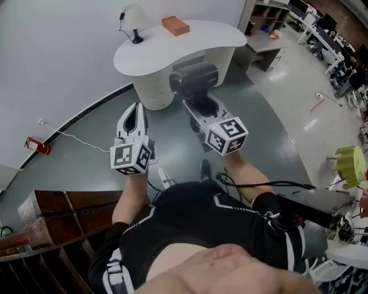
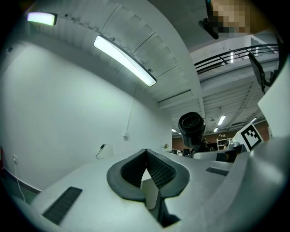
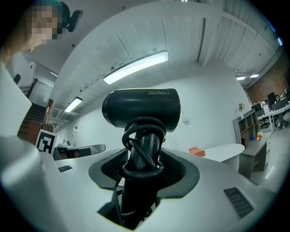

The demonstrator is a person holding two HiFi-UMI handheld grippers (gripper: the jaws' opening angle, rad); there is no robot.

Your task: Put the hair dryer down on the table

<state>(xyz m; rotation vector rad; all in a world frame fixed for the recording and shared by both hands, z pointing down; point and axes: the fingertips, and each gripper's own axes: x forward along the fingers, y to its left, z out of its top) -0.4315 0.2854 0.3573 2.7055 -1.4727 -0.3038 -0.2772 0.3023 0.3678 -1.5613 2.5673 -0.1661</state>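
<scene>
My right gripper [image 1: 202,107] [image 3: 142,164] is shut on the handle of a black hair dryer [image 1: 194,77] [image 3: 141,108]. It holds the dryer upright in the air, with the cord [image 3: 141,149] wound round the handle. The dryer hangs in front of a white curved table [image 1: 195,41] [image 3: 226,151], near its front edge. To the left at about the same height, my left gripper [image 1: 137,112] [image 2: 146,156] is shut with its pads together and nothing between them. The hair dryer [image 2: 192,127] also shows in the left gripper view, to the right.
An orange-brown box [image 1: 175,26] [image 3: 197,151] and a small lamp [image 1: 133,23] stand on the table. A red extinguisher [image 1: 37,146] lies by the wall at left. Wooden stairs [image 1: 52,212] are at lower left, shelves [image 1: 267,17] at the back right, a yellow object [image 1: 352,163] at right.
</scene>
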